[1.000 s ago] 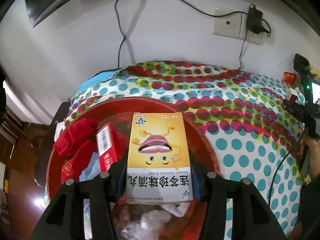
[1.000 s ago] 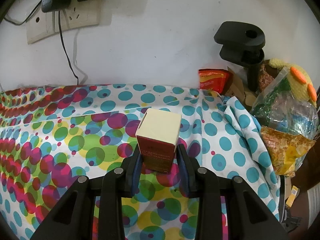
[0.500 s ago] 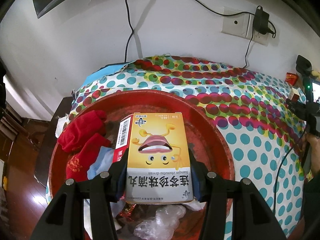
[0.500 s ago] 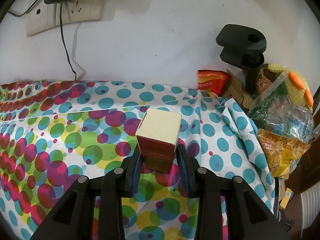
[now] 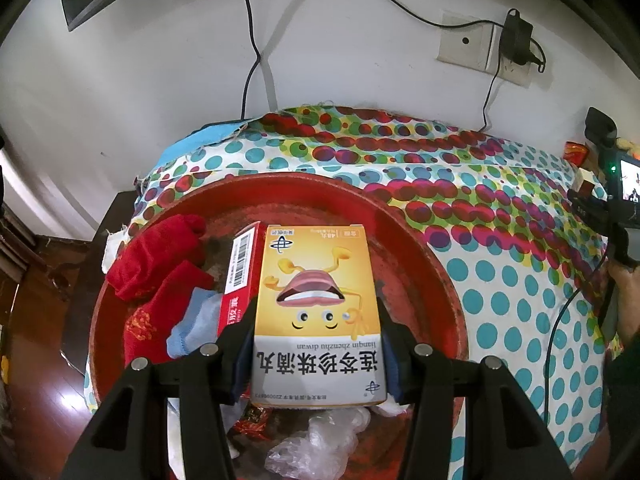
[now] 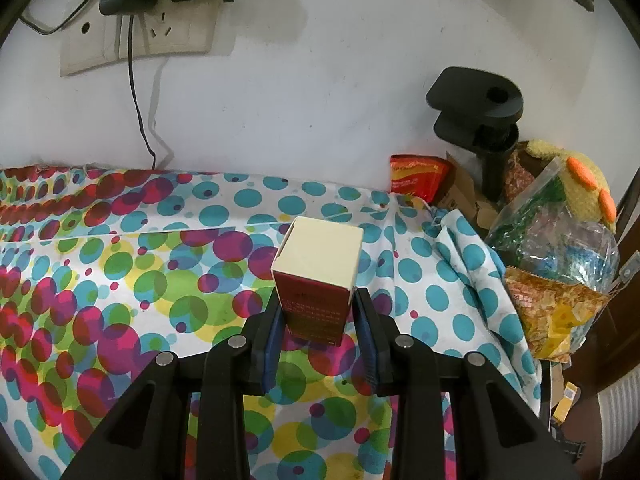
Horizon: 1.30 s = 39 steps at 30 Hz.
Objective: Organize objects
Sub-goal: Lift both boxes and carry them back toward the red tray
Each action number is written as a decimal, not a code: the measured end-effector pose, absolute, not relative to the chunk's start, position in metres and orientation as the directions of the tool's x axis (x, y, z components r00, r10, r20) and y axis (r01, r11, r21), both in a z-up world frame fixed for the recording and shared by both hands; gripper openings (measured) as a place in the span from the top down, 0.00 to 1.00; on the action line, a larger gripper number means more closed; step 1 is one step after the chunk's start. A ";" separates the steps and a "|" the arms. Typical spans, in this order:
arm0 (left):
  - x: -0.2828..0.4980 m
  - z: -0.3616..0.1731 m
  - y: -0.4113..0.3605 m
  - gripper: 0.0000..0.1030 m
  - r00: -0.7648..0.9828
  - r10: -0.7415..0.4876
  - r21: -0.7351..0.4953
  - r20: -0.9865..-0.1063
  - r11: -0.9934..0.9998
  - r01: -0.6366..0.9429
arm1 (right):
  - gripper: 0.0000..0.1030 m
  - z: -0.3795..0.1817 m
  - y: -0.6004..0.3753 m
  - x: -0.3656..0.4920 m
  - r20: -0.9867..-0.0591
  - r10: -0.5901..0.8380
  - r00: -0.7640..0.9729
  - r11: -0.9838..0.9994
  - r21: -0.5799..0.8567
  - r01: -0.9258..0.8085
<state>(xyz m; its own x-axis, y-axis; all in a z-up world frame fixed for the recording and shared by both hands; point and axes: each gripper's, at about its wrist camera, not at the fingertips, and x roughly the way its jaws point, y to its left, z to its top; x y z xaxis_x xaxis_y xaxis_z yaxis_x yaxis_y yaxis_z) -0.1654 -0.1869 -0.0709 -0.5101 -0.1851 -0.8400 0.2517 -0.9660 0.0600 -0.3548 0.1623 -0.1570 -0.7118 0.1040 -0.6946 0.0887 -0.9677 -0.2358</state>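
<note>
My left gripper (image 5: 318, 320) is shut on a yellow medicine box (image 5: 318, 304) with a cartoon face, held above a round red basin (image 5: 432, 256). In the basin lie a red-and-white box (image 5: 240, 276), red socks (image 5: 160, 264), a light blue sock (image 5: 192, 326) and crumpled clear plastic (image 5: 320, 444). My right gripper (image 6: 318, 320) is shut on a small dark red box with a cream top (image 6: 318, 276), held above the polka-dot cloth (image 6: 120, 280) near the table's right end.
The polka-dot cloth (image 5: 500, 208) covers the table against a white wall with sockets and cables (image 6: 132, 36). At the right end stand a black clamp mount (image 6: 480, 120), a red snack packet (image 6: 416, 178) and plastic bags with snacks (image 6: 556, 272). Wooden floor (image 5: 36, 360) lies left.
The left gripper with the yellow box has pulled back and risen, so more of the basin and table shows. The right gripper has drifted slightly, still holding its box.
</note>
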 end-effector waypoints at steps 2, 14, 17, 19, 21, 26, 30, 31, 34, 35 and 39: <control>-0.165 -0.072 -0.187 0.50 -0.510 -0.183 0.059 -0.841 -0.967 0.250 | 0.69 -0.158 0.163 -0.356 -0.700 0.100 -0.707 -0.969 -0.230 0.091; -0.167 -0.078 -0.183 0.50 -0.499 -0.153 0.040 -0.853 -0.972 0.230 | 0.69 -0.155 0.160 -0.334 -0.706 0.037 -0.707 -0.970 -0.196 0.145; -0.166 -0.079 -0.181 0.50 -0.498 -0.145 0.035 -0.855 -0.974 0.224 | 0.69 -0.147 0.153 -0.321 -0.701 0.001 -0.713 -0.967 -0.182 0.178; -0.166 -0.079 -0.179 0.49 -0.500 -0.141 0.033 -0.855 -0.975 0.219 | 0.69 -0.141 0.147 -0.311 -0.697 -0.026 -0.717 -0.964 -0.173 0.202; -0.166 -0.078 -0.178 0.49 -0.502 -0.140 0.033 -0.854 -0.976 0.216 | 0.69 -0.135 0.139 -0.300 -0.693 -0.060 -0.718 -0.963 -0.150 0.226; -0.163 -0.076 -0.177 0.50 -0.506 -0.130 0.024 -0.852 -0.977 0.211 | 0.69 -0.122 0.123 -0.274 -0.685 -0.130 -0.717 -0.953 -0.113 0.281; -0.159 -0.072 -0.175 0.50 -0.517 -0.122 0.016 -0.847 -0.979 0.205 | 0.69 -0.110 0.107 -0.256 -0.681 -0.175 -0.711 -0.940 -0.100 0.327; -0.159 -0.071 -0.175 0.49 -0.519 -0.119 0.013 -0.847 -0.979 0.203 | 0.69 -0.106 0.102 -0.251 -0.679 -0.188 -0.709 -0.935 -0.097 0.341; -0.156 -0.067 -0.175 0.49 -0.524 -0.112 0.007 -0.845 -0.980 0.198 | 0.69 -0.099 0.091 -0.238 -0.673 -0.219 -0.706 -0.922 -0.093 0.375; -0.155 -0.067 -0.176 0.49 -0.523 -0.111 0.008 -0.845 -0.981 0.196 | 0.69 -0.097 0.087 -0.234 -0.672 -0.226 -0.705 -0.918 -0.095 0.385; -0.150 -0.066 -0.177 0.49 -0.517 -0.113 0.009 -0.849 -0.980 0.199 | 0.69 -0.088 0.074 -0.218 -0.662 -0.259 -0.704 -0.901 -0.098 0.423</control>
